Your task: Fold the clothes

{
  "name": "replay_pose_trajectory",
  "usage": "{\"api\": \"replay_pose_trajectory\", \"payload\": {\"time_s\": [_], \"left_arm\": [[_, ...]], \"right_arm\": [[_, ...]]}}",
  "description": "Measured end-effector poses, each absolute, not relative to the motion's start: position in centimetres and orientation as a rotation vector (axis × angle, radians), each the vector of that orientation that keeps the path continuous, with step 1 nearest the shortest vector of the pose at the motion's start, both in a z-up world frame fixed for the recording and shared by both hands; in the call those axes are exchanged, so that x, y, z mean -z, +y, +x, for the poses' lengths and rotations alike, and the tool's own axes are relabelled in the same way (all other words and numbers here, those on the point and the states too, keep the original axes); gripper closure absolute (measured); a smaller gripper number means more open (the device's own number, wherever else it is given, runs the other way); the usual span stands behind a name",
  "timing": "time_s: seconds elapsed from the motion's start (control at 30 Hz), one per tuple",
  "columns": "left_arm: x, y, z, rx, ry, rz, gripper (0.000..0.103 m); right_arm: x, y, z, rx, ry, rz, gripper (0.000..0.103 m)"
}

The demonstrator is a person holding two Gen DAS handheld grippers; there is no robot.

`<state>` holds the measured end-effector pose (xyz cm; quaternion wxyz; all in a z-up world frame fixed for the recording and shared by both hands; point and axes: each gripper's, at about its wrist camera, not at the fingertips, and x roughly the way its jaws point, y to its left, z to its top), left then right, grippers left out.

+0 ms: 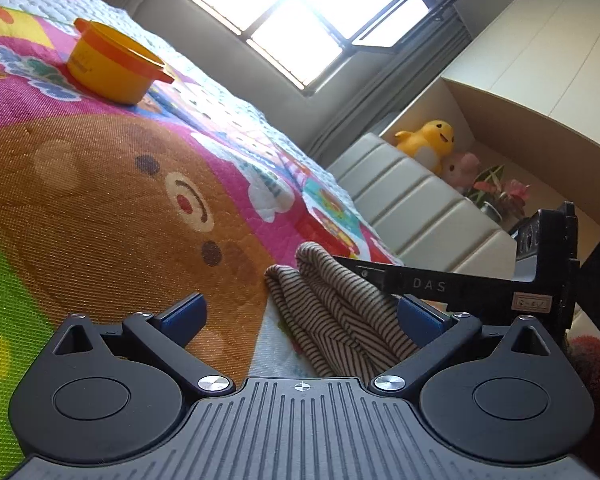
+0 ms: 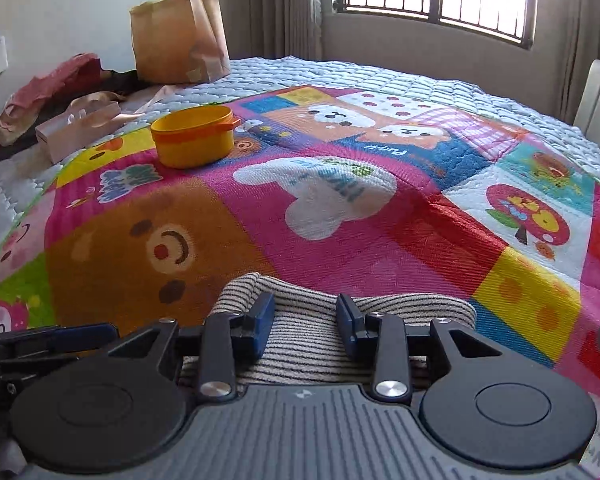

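Note:
A striped beige-and-dark garment [image 1: 332, 312] [image 2: 300, 344] lies bunched in folds on the colourful cartoon quilt [image 2: 340, 232] near the bed's front edge. My left gripper [image 1: 300, 316] is open wide, the garment lying between its blue pads [image 1: 184, 316] and closer to the right one. My right gripper [image 2: 306, 326] is open with a narrower gap. It sits low over the garment, whose stripes show between and under its pads [image 2: 264, 328]. The right gripper's black body [image 1: 460, 284] reaches in from the right in the left wrist view. The left gripper's dark body [image 2: 40, 340] shows at lower left in the right wrist view.
A yellow-orange plastic bowl [image 2: 194, 136] [image 1: 116, 64] stands on the quilt farther back. A brown paper bag [image 2: 180, 36], a pink box [image 2: 76, 128] and loose clothes [image 2: 52, 80] sit at the far left. A padded headboard [image 1: 412, 208] and plush toys [image 1: 428, 140] are to the right.

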<state>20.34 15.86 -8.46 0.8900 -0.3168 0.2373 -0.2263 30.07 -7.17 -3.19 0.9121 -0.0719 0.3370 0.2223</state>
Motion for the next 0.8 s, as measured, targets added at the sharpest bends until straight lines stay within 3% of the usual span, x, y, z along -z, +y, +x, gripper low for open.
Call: {"api": "replay_pose_trajectory", "payload": {"time_s": [0.17, 0.23, 0.33, 0.57, 0.8], "left_arm": [[8.4, 15.9, 20.5, 0.470, 0.501, -0.655, 0.000], [8.4, 15.8, 20.7, 0.466, 0.512, -0.649, 0.000], [7.3, 14.9, 21.1, 0.440, 0.554, -0.590, 0.000], [-1.0, 9.4, 20.6, 0.710, 0.377, -0.423, 0.000], [1.0, 5.9, 25.0, 0.556, 0.587, -0.405, 0.000]], "right_arm": [[1.6, -9.1, 27.6, -0.478, 0.621, -0.121, 0.067], [0.2, -11.1, 26.0, -0.469, 0.578, -0.071, 0.051], [-0.4, -14.5, 23.3, -0.427, 0.535, -0.055, 0.043], [2.4, -20.8, 21.1, -0.345, 0.567, 0.068, 0.042], [4.7, -22.6, 22.6, -0.401, 0.563, 0.239, 0.029]]}}
